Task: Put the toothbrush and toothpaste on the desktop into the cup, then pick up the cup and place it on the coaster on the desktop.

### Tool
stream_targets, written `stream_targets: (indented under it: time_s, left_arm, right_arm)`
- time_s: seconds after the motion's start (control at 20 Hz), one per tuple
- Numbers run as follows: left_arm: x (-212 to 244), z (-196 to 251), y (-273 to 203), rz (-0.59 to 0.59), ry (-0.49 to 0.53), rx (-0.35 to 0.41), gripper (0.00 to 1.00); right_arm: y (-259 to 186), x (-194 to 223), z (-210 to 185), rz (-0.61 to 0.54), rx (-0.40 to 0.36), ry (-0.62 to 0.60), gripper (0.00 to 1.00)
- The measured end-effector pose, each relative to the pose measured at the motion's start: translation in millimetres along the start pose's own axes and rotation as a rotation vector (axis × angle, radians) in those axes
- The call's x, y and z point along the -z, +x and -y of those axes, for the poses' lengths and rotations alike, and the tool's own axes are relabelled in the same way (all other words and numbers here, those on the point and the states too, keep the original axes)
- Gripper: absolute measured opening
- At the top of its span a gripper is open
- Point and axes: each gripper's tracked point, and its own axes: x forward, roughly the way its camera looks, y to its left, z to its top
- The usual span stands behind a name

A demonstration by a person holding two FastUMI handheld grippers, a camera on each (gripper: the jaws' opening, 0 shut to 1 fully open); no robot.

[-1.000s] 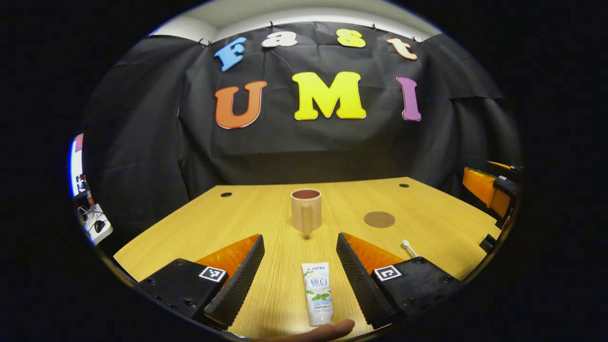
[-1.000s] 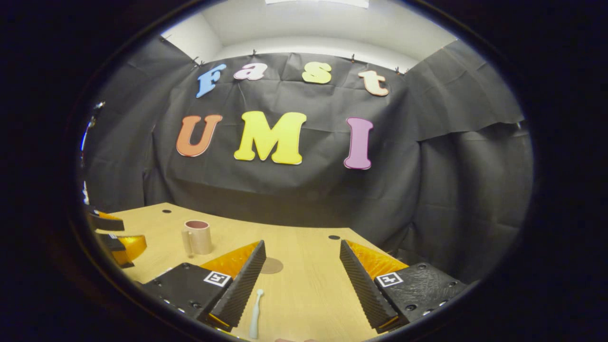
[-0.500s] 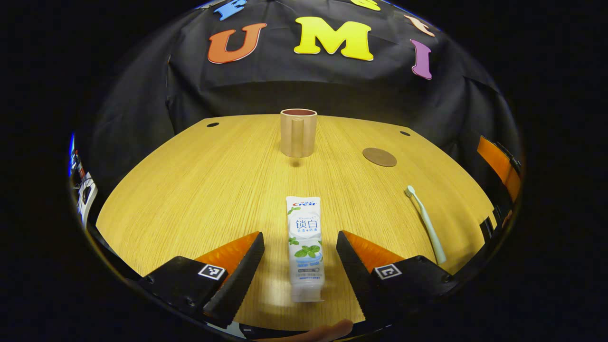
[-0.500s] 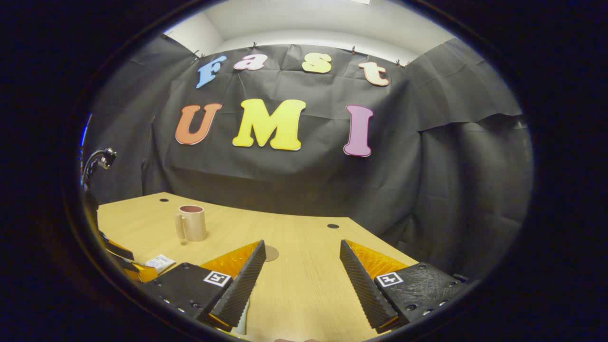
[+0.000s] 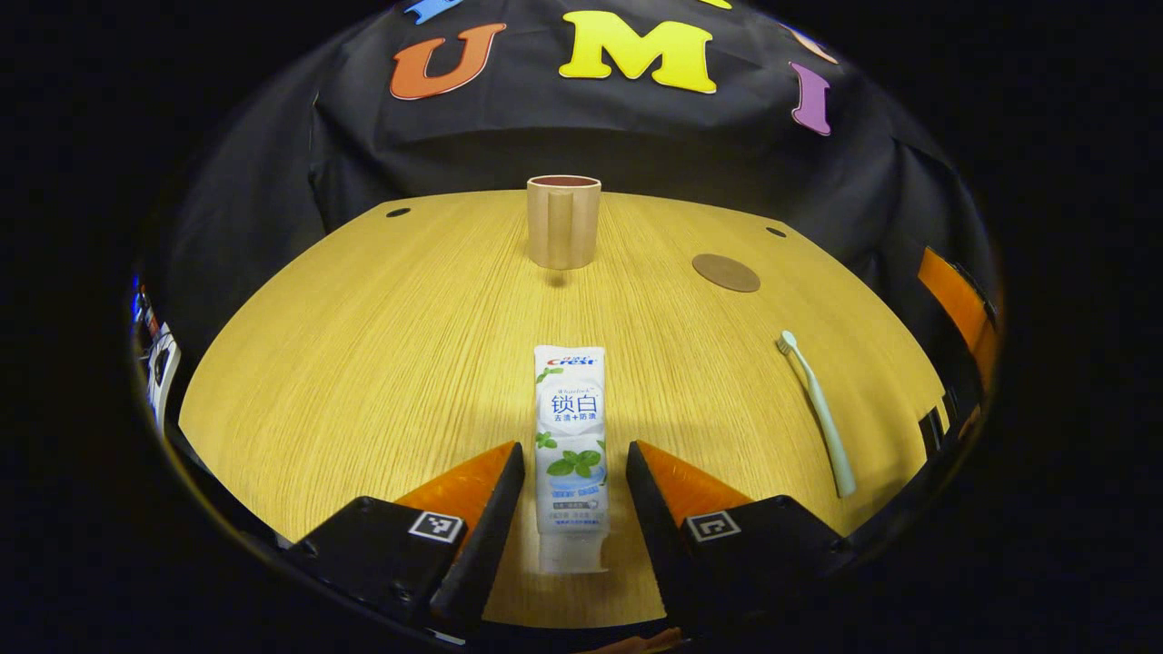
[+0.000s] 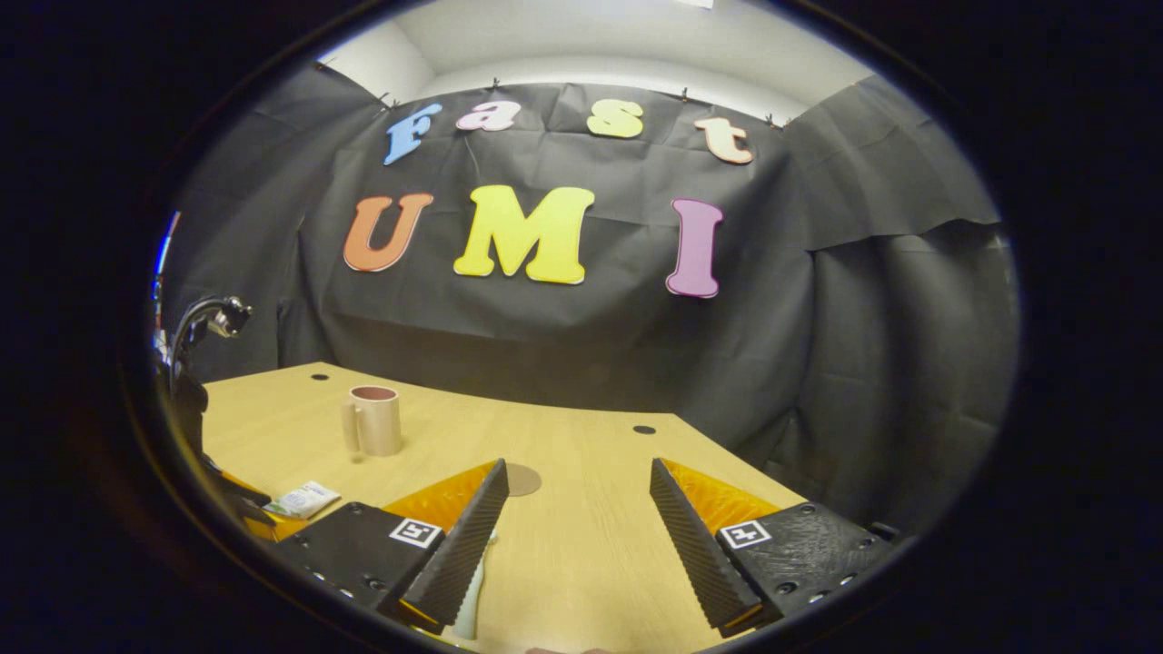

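My left tongs (image 5: 571, 472) straddle the toothpaste (image 5: 570, 436) lying flat on the surface (image 5: 363, 345), jaws narrowed beside the tube's sides, contact uncertain, lined up for a lengthwise grip. The cup (image 5: 563, 221) stands upright beyond it; the coaster (image 5: 725, 272) and toothbrush (image 5: 815, 411) lie right of the cup. My right tongs (image 6: 574, 509) hang wide, holding nothing.

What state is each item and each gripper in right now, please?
White toothpaste tube: flat on wooden desk, between left gripper fingers.
Pale toothbrush: lying flat.
Beige cup: upright.
Round brown coaster: bare.
Left gripper: open.
Right gripper: open.
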Motion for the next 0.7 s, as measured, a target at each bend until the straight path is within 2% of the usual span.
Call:
stream_targets:
  time_s: [0.05,0.1,0.15,0.2,0.3,0.45,0.7]
  left_arm:
    - [2.1,0.7,1.0,-0.007,0.005,0.002,0.71]
    - [1.6,-0.7,1.9,-0.002,0.014,-0.001,0.64]
    - [2.3,-1.0,3.1,-0.003,0.017,0.000,0.67]
    - [0.3,-1.9,4.0,0.001,0.014,0.002,0.49]
    - [0.1,-2.2,2.0,0.004,0.009,0.006,0.47]
    - [-7.0,6.7,-1.6,0.043,0.013,0.062,0.45]
    - [-37.6,3.5,-17.4,0.192,0.051,0.033,0.44]
  right_arm:
    - [0.3,0.6,-0.1,-0.001,0.000,0.002,0.95]
    - [0.2,0.6,0.1,-0.003,-0.001,0.004,0.95]
    - [0.9,1.6,-0.4,-0.005,-0.001,0.005,0.95]
    - [1.5,2.1,-1.7,-0.009,-0.002,0.005,0.95]
    - [2.1,4.0,-3.1,-0.019,-0.004,0.003,0.95]
    - [3.2,5.8,-2.5,-0.027,0.000,0.002,0.95]
    - [13.2,12.9,-14.5,-0.065,-0.019,0.002,0.95]
